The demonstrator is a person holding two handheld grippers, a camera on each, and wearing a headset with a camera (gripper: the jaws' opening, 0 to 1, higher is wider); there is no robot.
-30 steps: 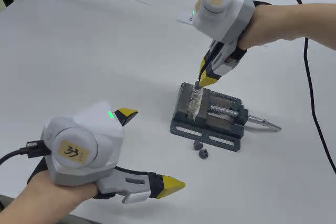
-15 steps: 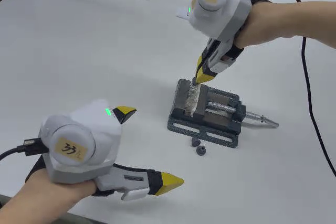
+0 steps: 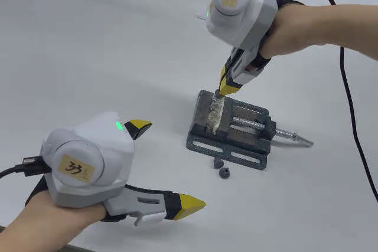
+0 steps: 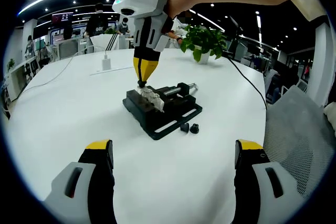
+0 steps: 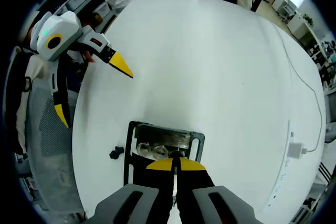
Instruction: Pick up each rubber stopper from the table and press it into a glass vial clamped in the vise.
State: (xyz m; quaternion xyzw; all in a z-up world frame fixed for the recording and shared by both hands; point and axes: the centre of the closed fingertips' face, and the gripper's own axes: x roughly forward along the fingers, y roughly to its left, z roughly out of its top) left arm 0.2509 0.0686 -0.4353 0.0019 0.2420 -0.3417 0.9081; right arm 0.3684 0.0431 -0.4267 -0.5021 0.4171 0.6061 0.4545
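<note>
Counter: a broad white counter (image 3: pixel 88 57) in an open office carried the work.
Left tool: nearest the person, the left tool (image 3: pixel 169 165) hung over the counter with its jaws spread wide and nothing between them, as it had a second before.
Loose stoppers: two dark loose stoppers (image 3: pixel 224 173) lay side by side just in front of the vise, untouched.
Vise: the black vise (image 3: pixel 236 141) sat flat on the counter, with the glass vials (image 3: pixel 214 113) clamped in a row.
Right tool: the right tool (image 3: pixel 222 91) pointed down at the row's far end, jaws drawn nearly together on what looked like a small dark held stopper (image 4: pixel 140 83).
Change: only the view had drifted, and the right tool had kept to the same vial mouth.
Meaning: the press was probably still under way, with two stoppers left.
</note>
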